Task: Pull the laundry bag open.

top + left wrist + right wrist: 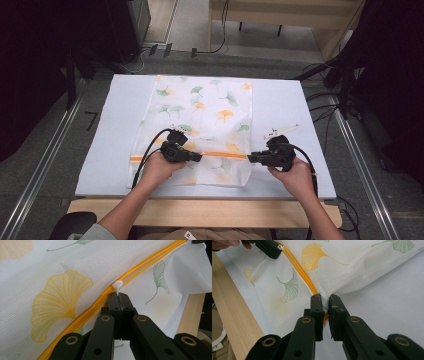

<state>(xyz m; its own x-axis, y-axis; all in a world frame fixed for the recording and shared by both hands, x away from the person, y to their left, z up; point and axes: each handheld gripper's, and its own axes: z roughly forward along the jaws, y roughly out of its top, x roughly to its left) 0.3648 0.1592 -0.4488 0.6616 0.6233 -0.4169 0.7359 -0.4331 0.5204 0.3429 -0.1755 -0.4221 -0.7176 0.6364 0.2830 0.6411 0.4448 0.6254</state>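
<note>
Left gripper (199,157): clenched on the white zipper pull (117,285), partway along the orange zipper (220,155).
Mesh bag (210,112): lies flat on the white table (280,100), near the front edge.
Zipper state: the teeth look joined behind the pull and split into two tracks ahead of it, so I judge roughly a third done.
Right gripper (251,158): pinches the bag's right edge at the zipper end, bracing it.

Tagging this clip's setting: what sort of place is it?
Probably a lab recording station: a white-topped table between floor rails, loose cables, and a leaf-print mesh bag laid out.
</note>
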